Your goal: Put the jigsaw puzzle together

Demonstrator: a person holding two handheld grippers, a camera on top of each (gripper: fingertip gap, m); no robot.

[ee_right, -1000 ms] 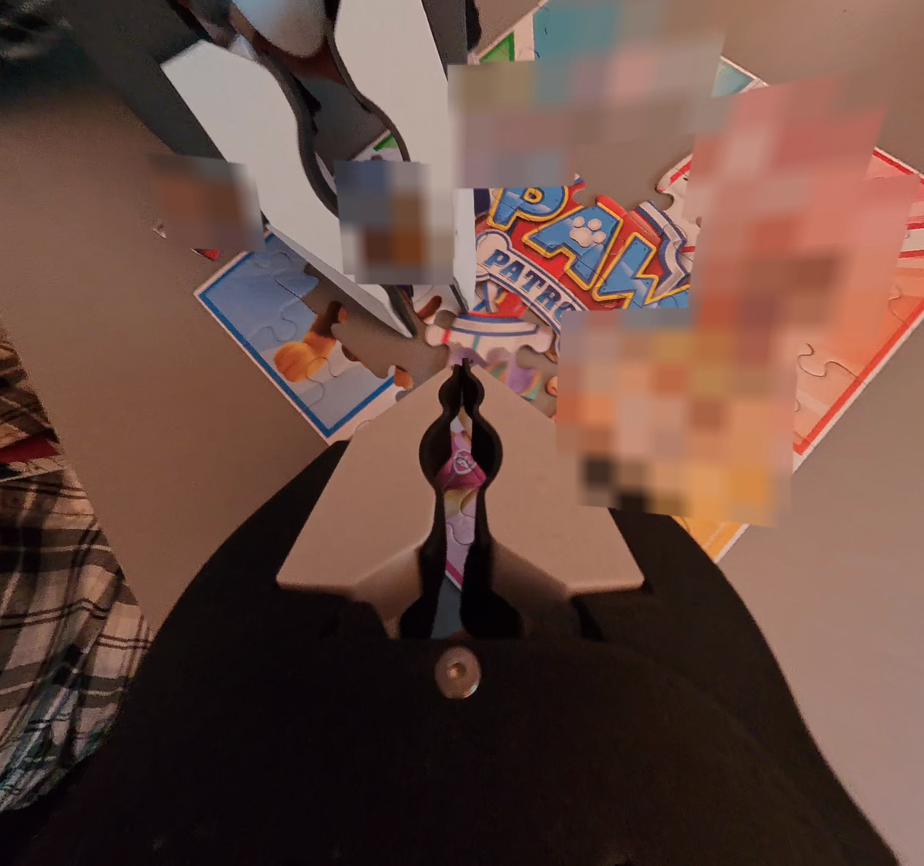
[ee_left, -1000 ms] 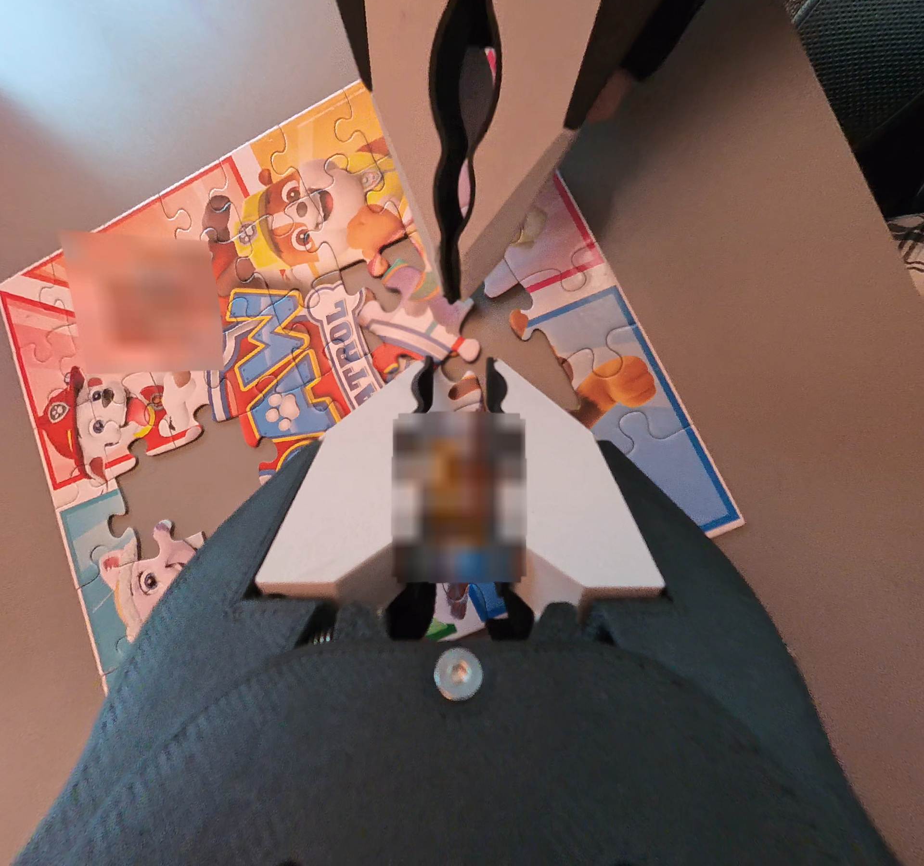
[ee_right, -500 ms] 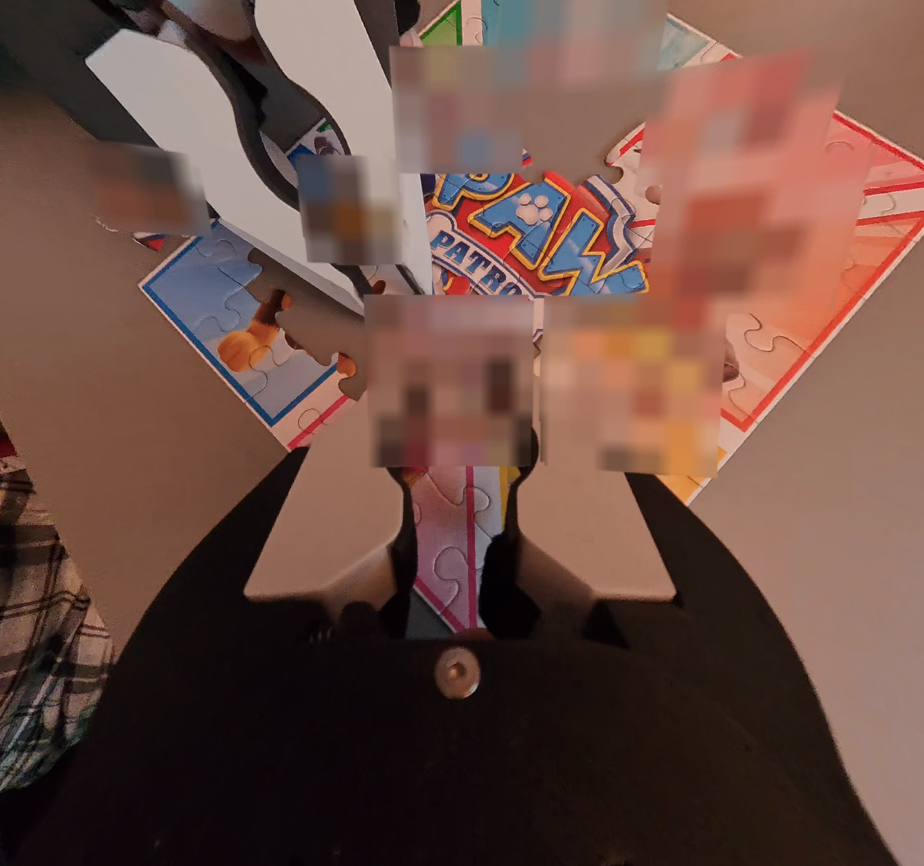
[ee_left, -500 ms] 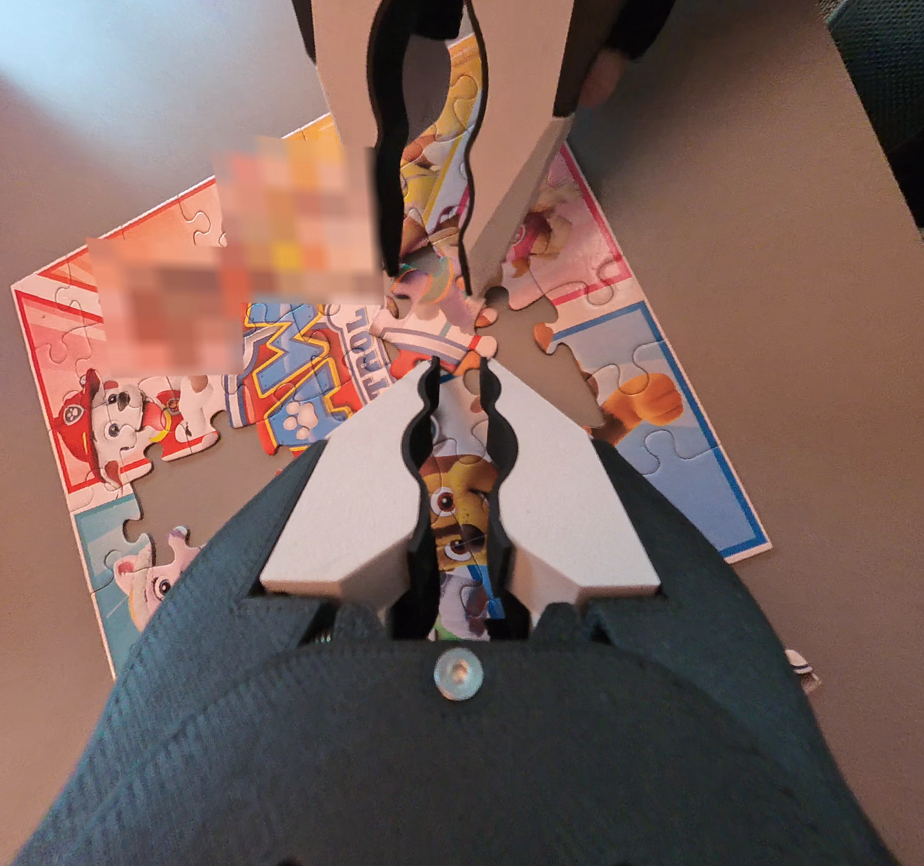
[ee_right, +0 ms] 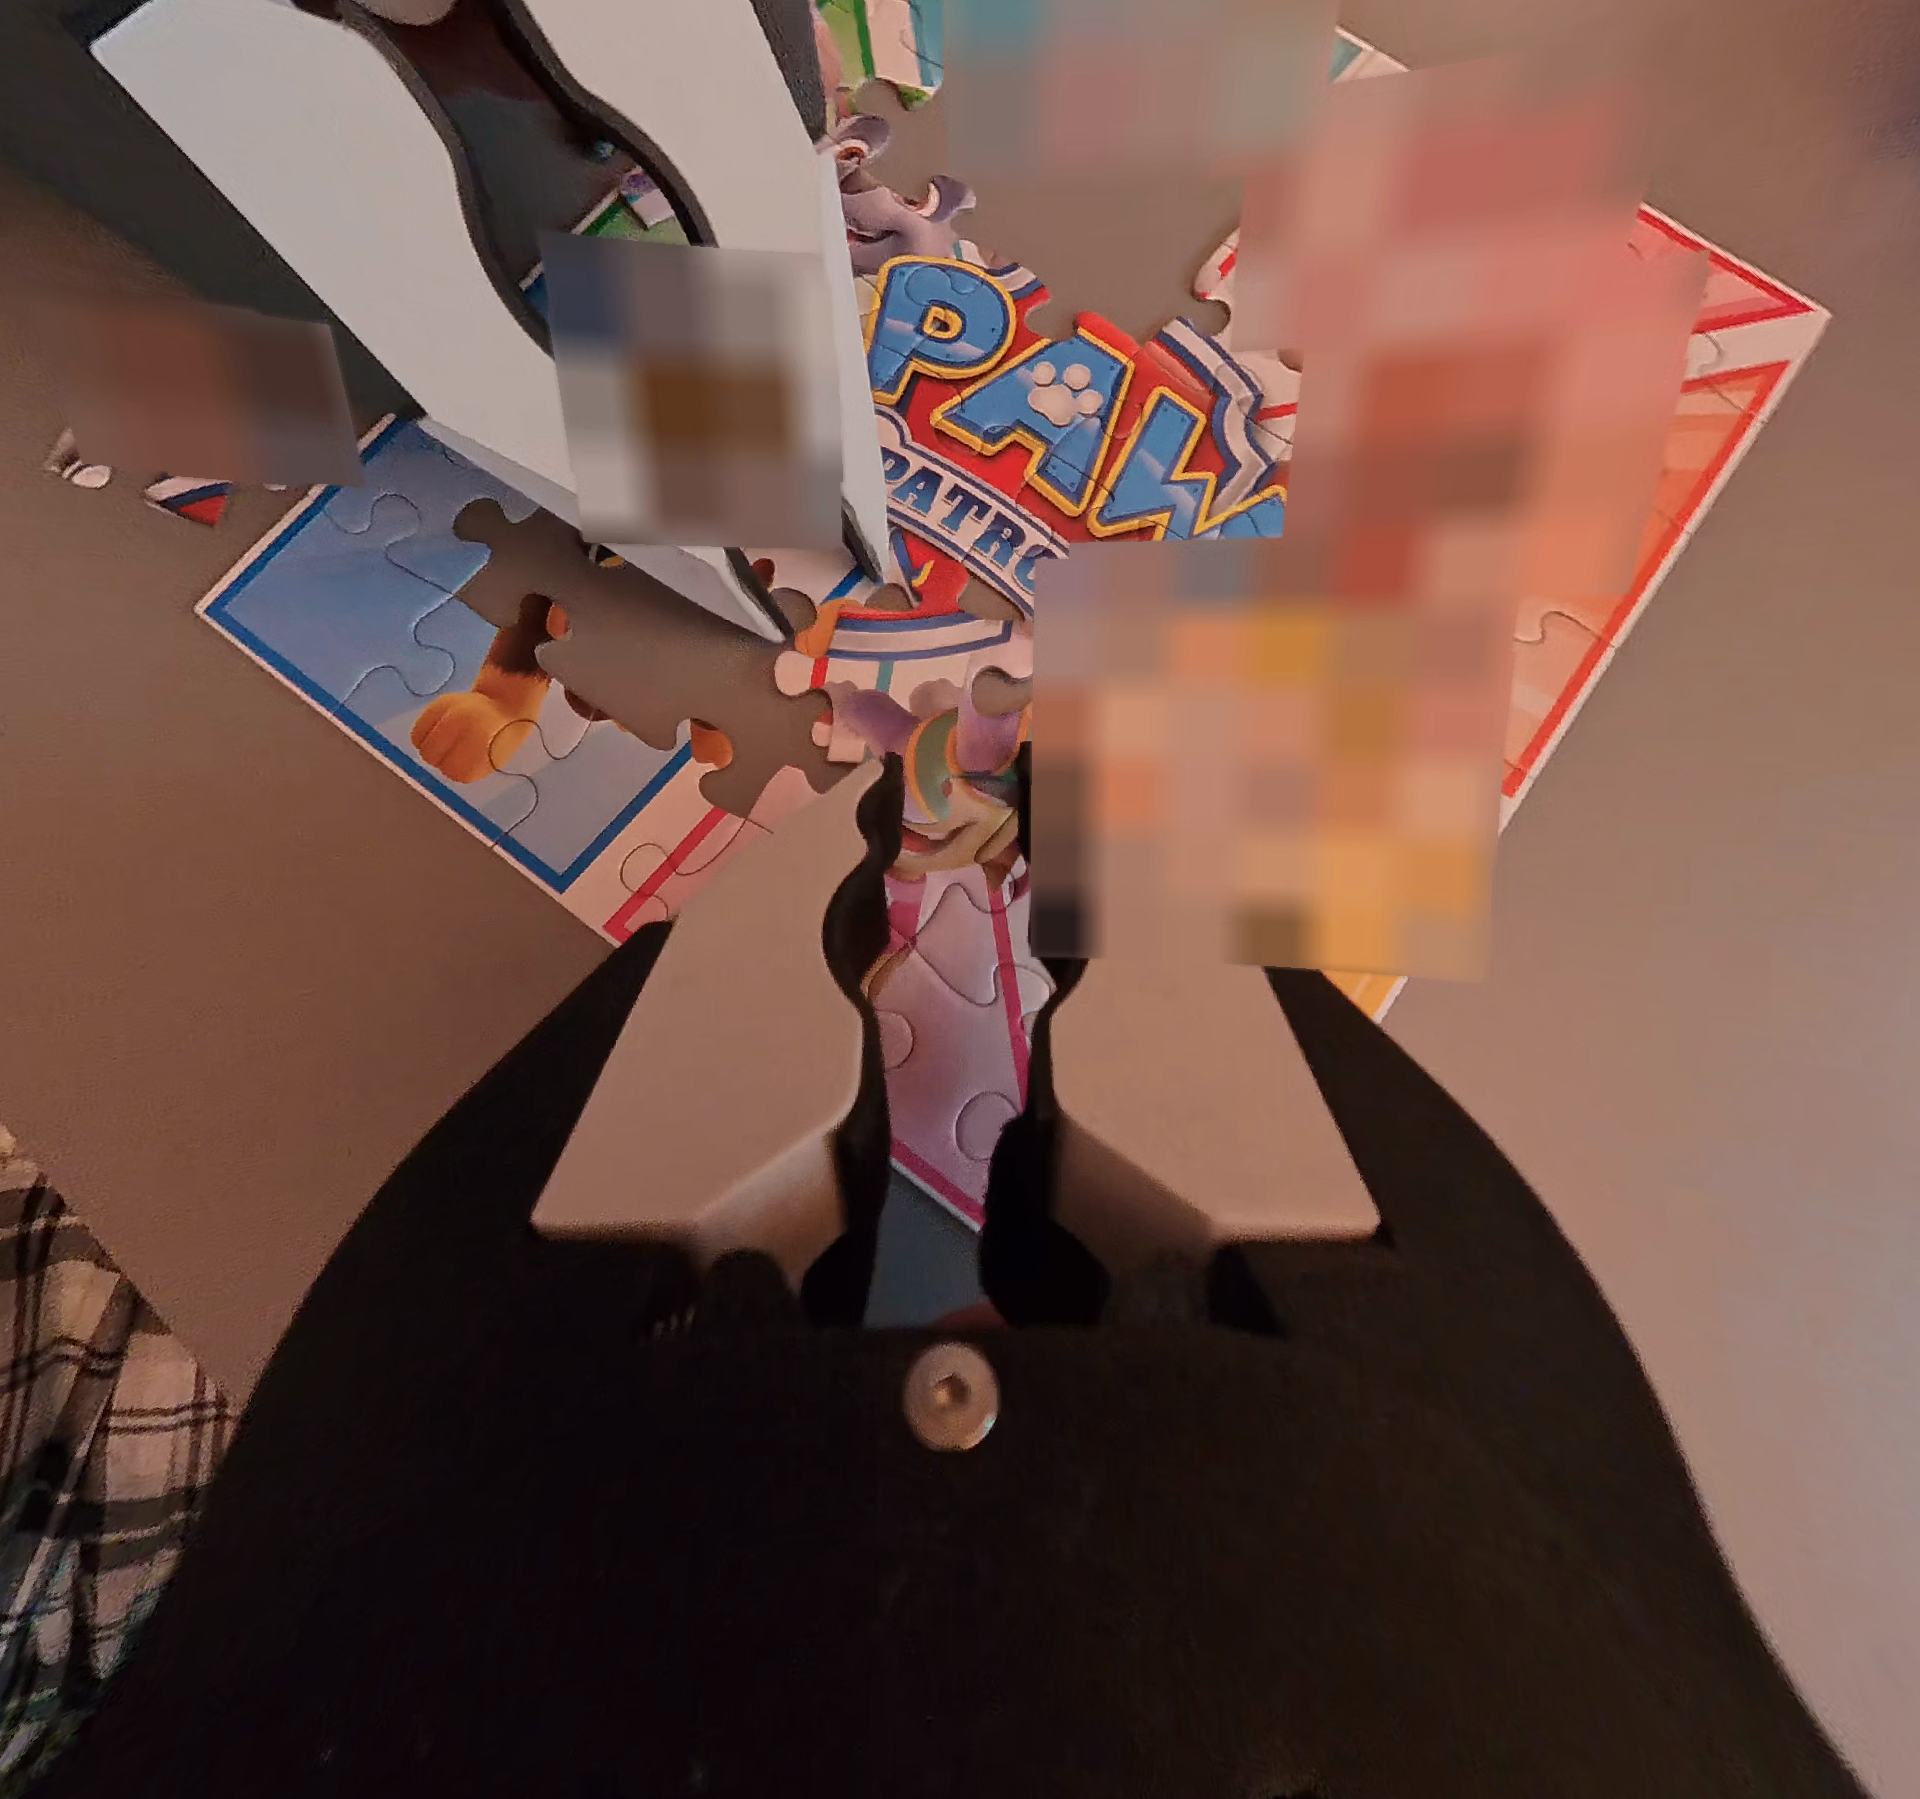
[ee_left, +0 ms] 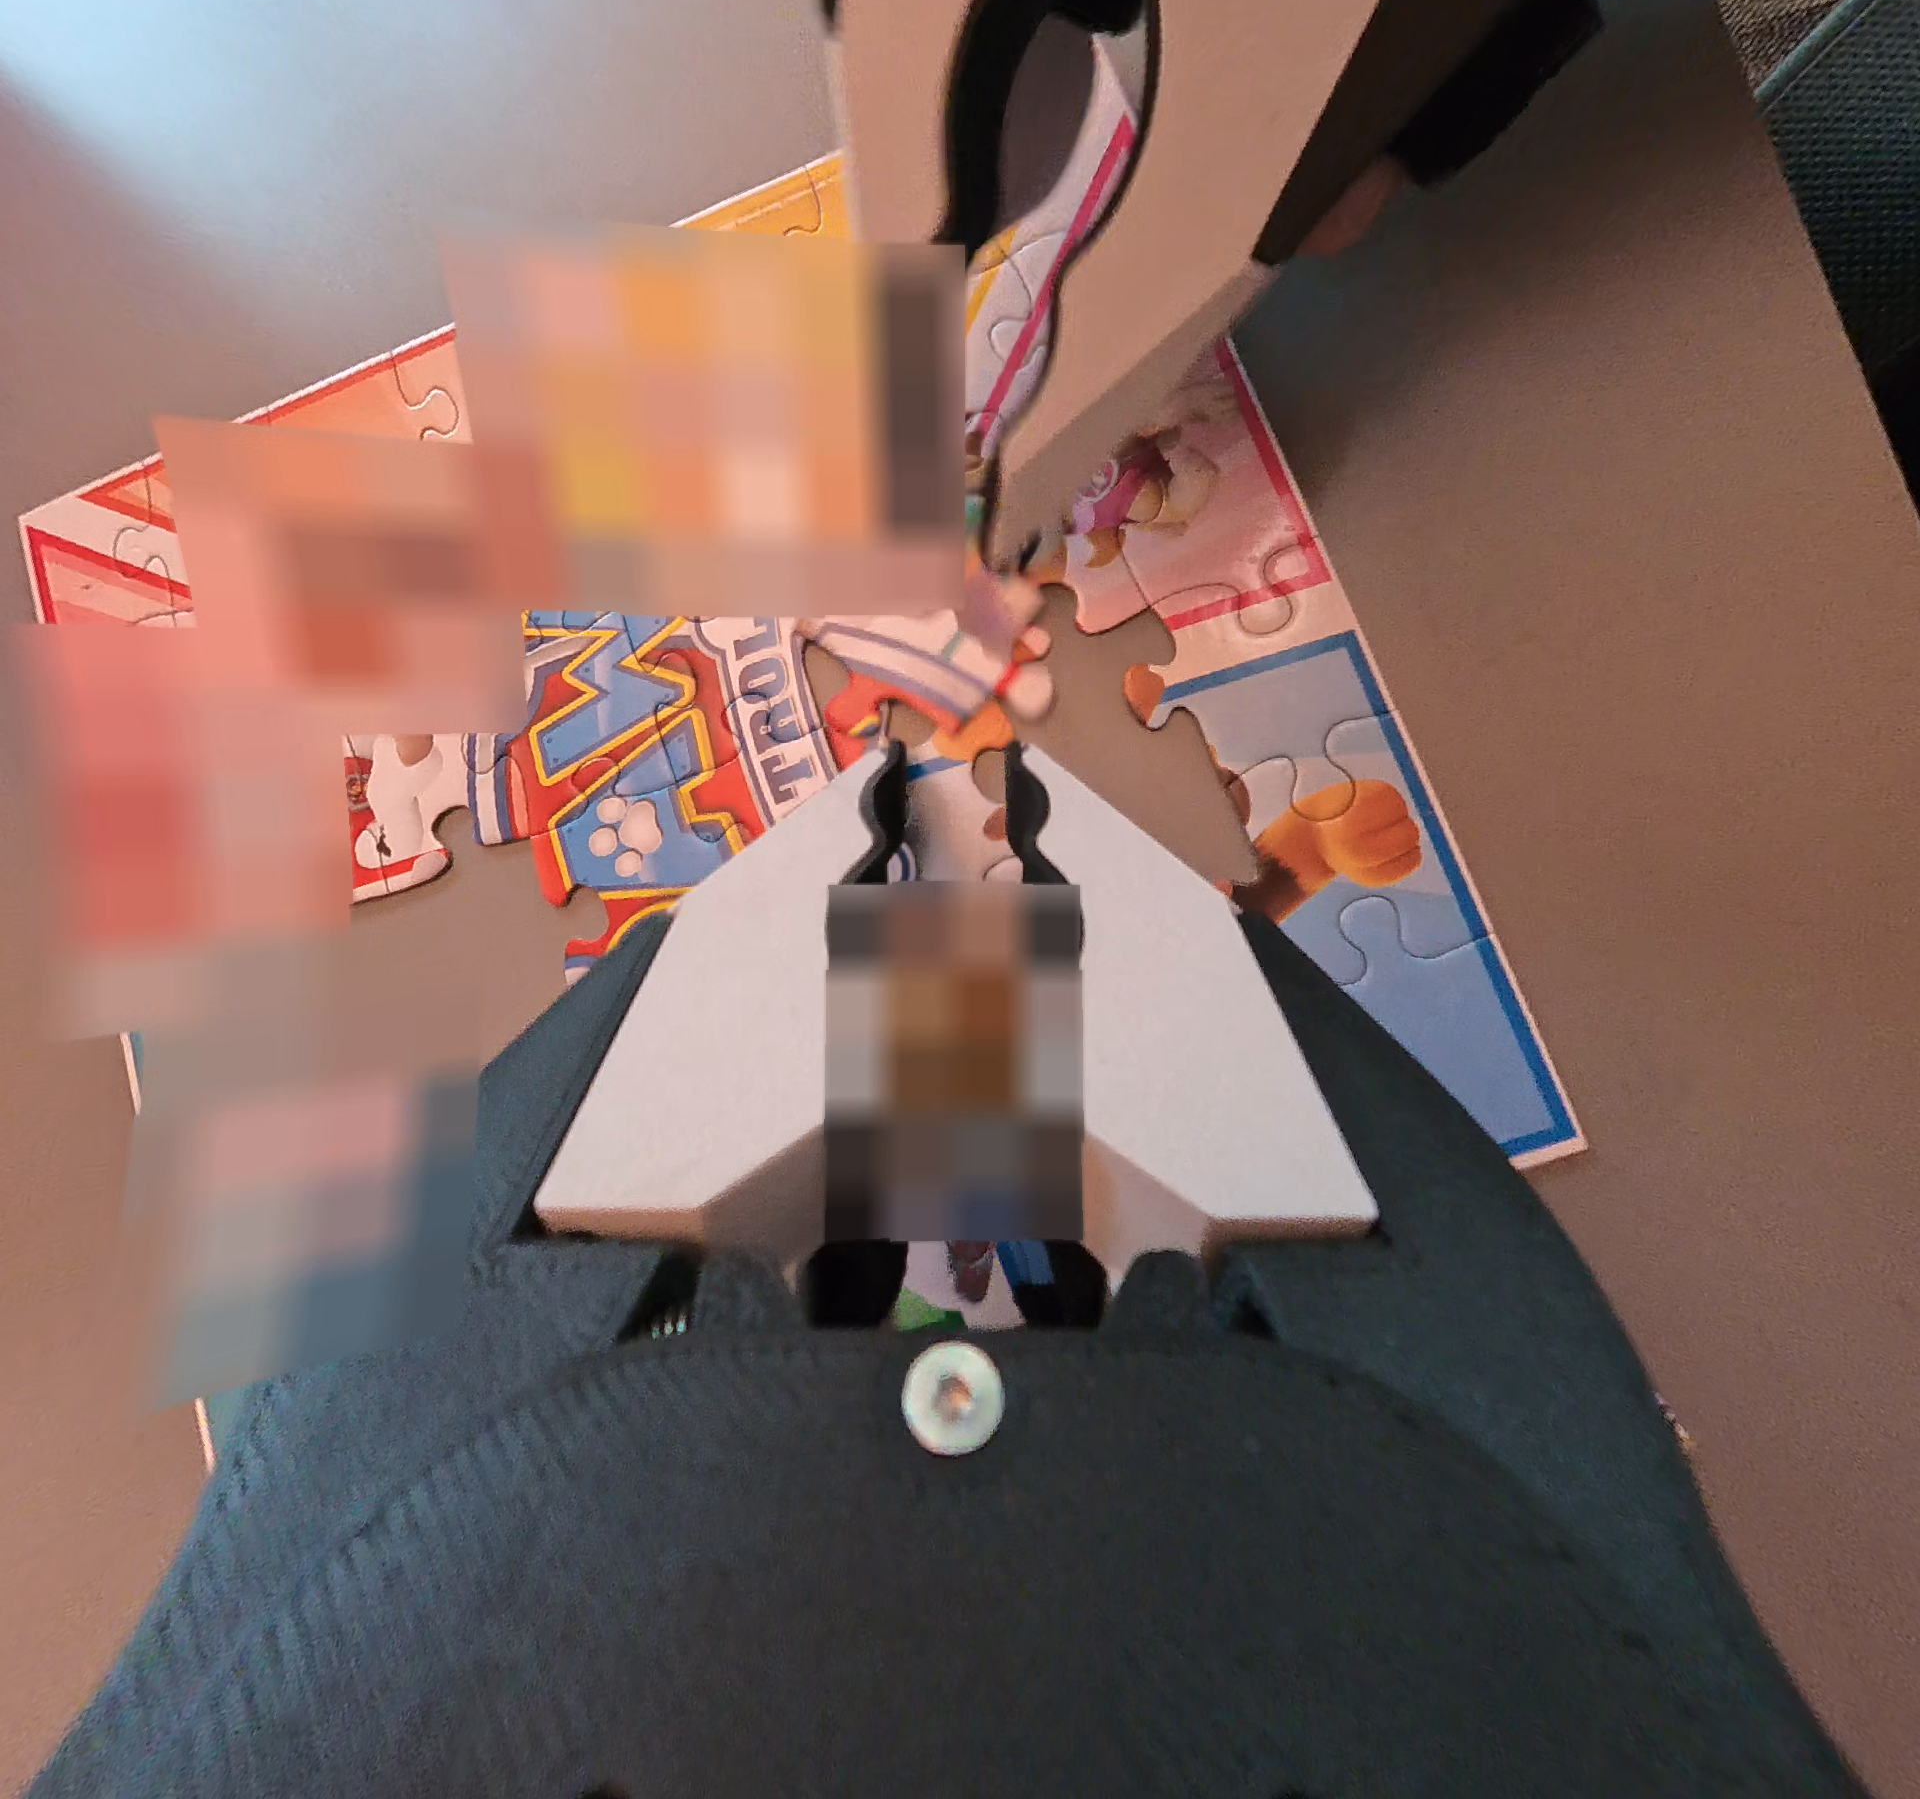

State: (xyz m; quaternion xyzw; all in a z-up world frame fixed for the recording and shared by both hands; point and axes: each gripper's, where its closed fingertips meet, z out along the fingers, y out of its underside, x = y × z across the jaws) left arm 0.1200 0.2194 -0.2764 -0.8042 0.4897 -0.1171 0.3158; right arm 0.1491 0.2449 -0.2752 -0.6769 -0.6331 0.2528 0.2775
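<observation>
both claws hang over the brown counter [ee_left: 1621, 606] with their tips close together above the puzzle [ee_left: 1382, 928], which lies flat and partly joined with bare gaps. left claw [ee_left: 951, 762] stands slightly open, empty. right claw [ee_right: 951, 793] is also parted, holding nothing.

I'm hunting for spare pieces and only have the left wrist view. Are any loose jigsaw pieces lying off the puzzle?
Observer: Yes. Small loose red, white and blue cardboard pieces lie on the brown table, just beyond the puzzle's blue-bordered corner.
Operator: Anything else on that side?
Observer: A plaid cloth shows past the table's edge.
Operator: Is the right hand-held gripper carrying a piece?
Observer: No. It is open, and only the pink-bordered puzzle section shows between its fingers.
</observation>
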